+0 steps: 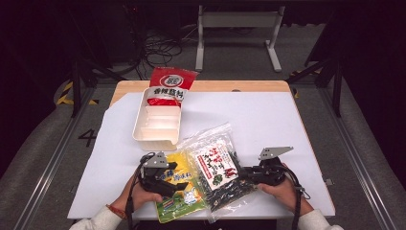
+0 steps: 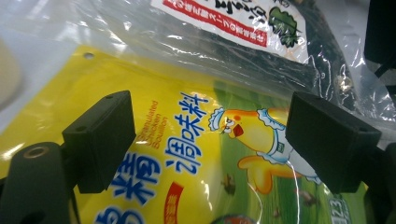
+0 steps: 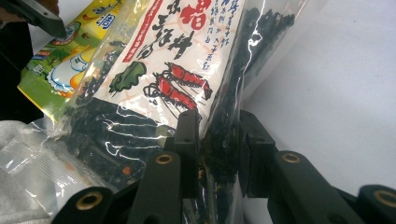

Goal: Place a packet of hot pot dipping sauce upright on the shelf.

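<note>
The clear seaweed bag point(image 1: 221, 168) serves as landmark: it lies slanted on the white counter point(image 1: 268, 120) near the person's edge. The right tongs point(image 1: 245, 173) are clamped on its right edge; in the right gripper view the two black jaws pinch the crinkled plastic and the dark seaweed point(image 3: 219, 140) between them. No earlier picture is at hand to compare.

Just left of the seaweed bag, and partly tucked under its left edge, lies the yellow bouillon packet point(image 1: 179, 188). The left tongs point(image 1: 165, 184) hang over this packet with jaws wide apart; in the left gripper view the yellow packet point(image 2: 196, 154) shows between the two pads, and whether they touch it cannot be told. The seaweed bag's overlapping plastic point(image 2: 224, 51) crosses just beyond the packet there, crowding its far edge.

Beyond the seaweed bag, toward the far side of the counter, stands a cream divided tray point(image 1: 158, 125), its near corner just beside the bag's top corner. A red seasoning packet point(image 1: 170, 85) rests in the tray's far compartment and sticks out past its far rim. To the right of the seaweed bag lies bare white counter.
</note>
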A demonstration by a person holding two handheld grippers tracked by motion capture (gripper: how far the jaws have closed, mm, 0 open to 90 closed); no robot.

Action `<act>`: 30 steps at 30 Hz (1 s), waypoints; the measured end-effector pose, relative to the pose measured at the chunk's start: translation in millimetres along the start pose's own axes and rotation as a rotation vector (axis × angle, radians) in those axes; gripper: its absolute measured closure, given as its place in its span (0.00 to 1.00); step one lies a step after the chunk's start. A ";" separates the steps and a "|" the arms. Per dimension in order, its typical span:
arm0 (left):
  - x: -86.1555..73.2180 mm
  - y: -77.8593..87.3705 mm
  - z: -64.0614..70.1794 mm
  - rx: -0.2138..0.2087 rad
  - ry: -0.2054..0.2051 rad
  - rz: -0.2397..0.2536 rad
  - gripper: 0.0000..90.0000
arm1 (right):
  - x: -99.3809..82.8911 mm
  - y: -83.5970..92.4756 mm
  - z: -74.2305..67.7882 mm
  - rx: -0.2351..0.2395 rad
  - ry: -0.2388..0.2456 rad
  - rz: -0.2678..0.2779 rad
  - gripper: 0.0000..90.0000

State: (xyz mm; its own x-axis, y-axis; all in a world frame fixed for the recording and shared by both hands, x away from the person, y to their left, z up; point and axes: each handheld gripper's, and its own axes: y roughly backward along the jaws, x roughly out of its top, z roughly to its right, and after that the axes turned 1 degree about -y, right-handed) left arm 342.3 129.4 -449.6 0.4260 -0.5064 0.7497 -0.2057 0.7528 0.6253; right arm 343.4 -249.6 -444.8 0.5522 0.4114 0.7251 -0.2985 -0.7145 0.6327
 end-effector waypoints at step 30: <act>57.5 -32.3 5.7 -0.149 -0.003 0.217 0.66 | 3.0 9.6 -11.6 -0.038 0.095 0.112 0.82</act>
State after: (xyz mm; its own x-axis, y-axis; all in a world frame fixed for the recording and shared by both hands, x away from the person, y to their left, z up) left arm 368.4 73.6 -425.4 0.3833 -0.3272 0.8637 -0.1601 0.8974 0.4111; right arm 333.2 -248.7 -433.5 0.4379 0.3838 0.8130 -0.3838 -0.7379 0.5551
